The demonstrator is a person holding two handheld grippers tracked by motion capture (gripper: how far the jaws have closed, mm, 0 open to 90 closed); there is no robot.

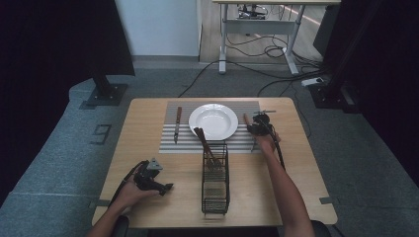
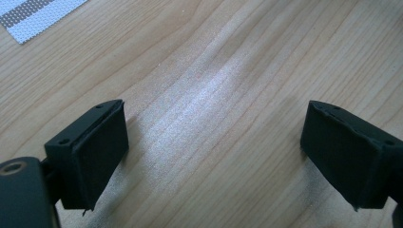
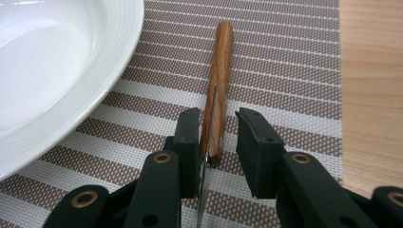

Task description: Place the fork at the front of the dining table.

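Two grippers: right gripper [image 3: 216, 137] straddling wooden-handled utensil [image 3: 219, 71] on striped placemat [image 3: 294, 61] near table's far right edge, not visibly clamped; left gripper [image 2: 214, 147] gaping, near front left corner.

My right tongs [image 3: 216, 142] cover the utensil's [image 3: 219, 71] metal end; the plate [image 3: 57, 61] runs off the picture's left edge.

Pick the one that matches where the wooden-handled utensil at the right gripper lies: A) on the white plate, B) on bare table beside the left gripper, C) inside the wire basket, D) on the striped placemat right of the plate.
D: in the right gripper view the wooden-handled utensil lies on the striped placemat, between the right gripper jaws, beside the white plate.
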